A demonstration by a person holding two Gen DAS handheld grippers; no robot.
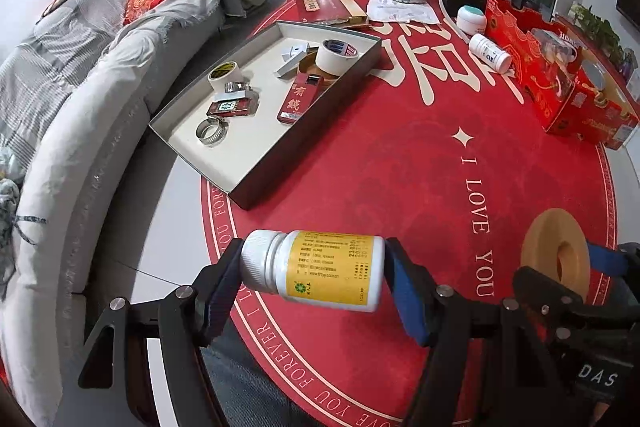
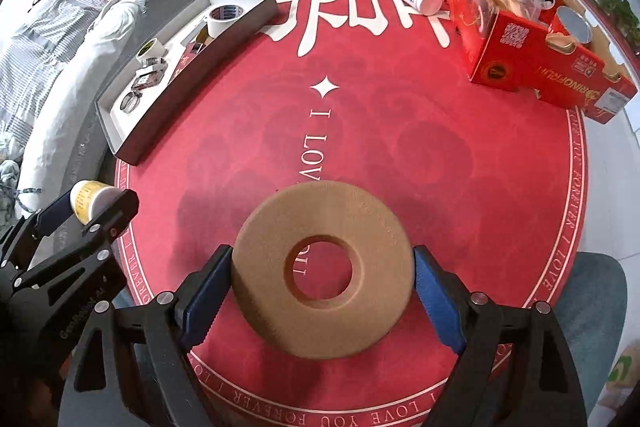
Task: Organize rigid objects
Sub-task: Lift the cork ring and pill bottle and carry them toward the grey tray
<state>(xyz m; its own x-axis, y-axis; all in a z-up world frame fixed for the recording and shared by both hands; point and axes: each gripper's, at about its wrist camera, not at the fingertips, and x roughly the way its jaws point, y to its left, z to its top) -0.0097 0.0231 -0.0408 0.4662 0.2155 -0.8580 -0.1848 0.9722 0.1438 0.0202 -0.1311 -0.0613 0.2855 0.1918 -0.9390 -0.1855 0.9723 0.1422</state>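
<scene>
Both grippers loaded above the red mat

At left, the grey tray (image 1: 256, 163) holds tape rolls and small items. The left gripper (image 1: 312, 275) clamps a white pill bottle (image 1: 320, 269) end to end; the right gripper (image 2: 323, 293), spread wide, grips a tan foam ring (image 2: 320, 267) over the mat (image 2: 400, 147)

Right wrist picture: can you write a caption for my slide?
Right gripper clamps a tan foam ring above the red mat, with the left gripper's bottle beside it.
</scene>
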